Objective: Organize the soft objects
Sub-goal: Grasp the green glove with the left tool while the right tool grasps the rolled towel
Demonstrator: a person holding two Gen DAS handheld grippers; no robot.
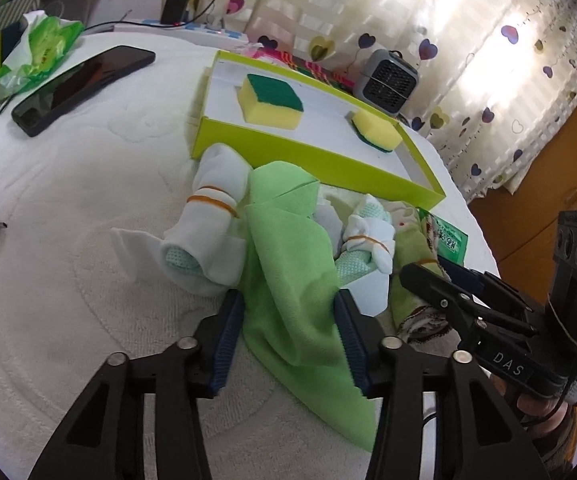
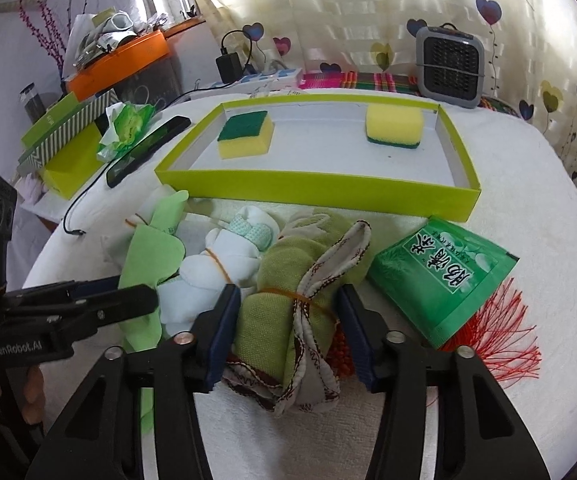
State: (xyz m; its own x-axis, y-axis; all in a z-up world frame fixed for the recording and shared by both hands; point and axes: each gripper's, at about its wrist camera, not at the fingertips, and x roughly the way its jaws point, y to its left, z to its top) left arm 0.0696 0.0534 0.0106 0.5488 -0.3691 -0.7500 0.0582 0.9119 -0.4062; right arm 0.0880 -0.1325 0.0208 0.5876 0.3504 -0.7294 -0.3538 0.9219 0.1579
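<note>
Straddling the green cloth [image 1: 288,280], the left hand-held gripper [image 1: 290,336] stands apart; the right hand-held gripper [image 2: 288,328] brackets the banded towel roll [image 2: 284,320], unclosed, both apparently bound for the far tray [image 2: 312,184].

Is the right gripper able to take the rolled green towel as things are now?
Probably yes. The right gripper is open, and the rolled green towel already lies between its fingers, with nothing over it.

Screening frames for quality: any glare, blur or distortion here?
Left wrist view: the backlit curtain blows out white, the phone screen mirrors light, and fisheye bends the tray edges. Right wrist view: the same blown-out curtain and dark vignette corners; the cloths stay sharp.
</note>
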